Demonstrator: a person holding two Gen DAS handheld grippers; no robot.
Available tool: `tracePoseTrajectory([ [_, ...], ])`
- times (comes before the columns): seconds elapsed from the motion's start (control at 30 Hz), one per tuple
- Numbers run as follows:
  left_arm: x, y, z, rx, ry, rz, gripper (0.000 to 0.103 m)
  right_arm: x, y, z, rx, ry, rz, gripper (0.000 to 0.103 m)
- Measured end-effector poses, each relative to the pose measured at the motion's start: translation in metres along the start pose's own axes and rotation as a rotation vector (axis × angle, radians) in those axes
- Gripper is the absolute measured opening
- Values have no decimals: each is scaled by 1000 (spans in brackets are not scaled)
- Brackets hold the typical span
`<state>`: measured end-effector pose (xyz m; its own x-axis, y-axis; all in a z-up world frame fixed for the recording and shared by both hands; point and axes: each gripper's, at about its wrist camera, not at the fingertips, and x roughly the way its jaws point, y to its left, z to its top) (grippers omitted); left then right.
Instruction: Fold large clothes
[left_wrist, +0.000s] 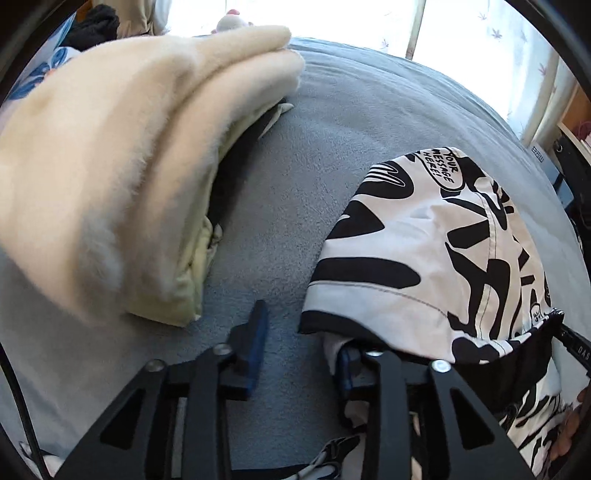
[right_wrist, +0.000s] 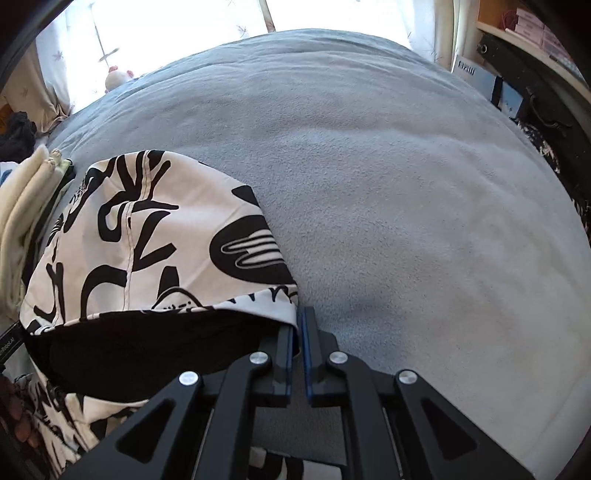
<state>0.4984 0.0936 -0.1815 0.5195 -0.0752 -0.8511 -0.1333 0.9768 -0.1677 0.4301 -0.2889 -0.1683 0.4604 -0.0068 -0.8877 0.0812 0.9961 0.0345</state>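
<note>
The black-and-white printed garment (left_wrist: 436, 258) drapes over the left gripper's (left_wrist: 301, 354) right finger, hiding that fingertip, and runs off the frame's lower right. In the right wrist view its lower part (right_wrist: 147, 236) is cut off at the bottom left. The cream fleece pile (left_wrist: 110, 166) is blurred and cropped at the left edge.

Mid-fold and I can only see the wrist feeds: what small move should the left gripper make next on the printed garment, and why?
Probably close the left gripper on the black-and-white printed garment. Its fingers stand apart, with the hem draped over the right-hand one, while the right gripper already pinches the other corner. With both corners held, the garment could be lifted over the grey blanket, away from the cream pile.
</note>
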Motion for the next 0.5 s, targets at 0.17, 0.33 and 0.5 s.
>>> tracePoseTrajectory([
  [0.17, -24, 5, -2, 44, 27, -12, 50, -19, -16, -1, 40, 29, 57, 24],
  [0.33, -62, 5, -11, 159, 75, -30, 50, -53, -28, -4, 43, 13, 104, 25],
  [0.5, -100, -11, 0, 165, 5, -97, 50, -78, -13, 5, 3, -65, 130, 25],
])
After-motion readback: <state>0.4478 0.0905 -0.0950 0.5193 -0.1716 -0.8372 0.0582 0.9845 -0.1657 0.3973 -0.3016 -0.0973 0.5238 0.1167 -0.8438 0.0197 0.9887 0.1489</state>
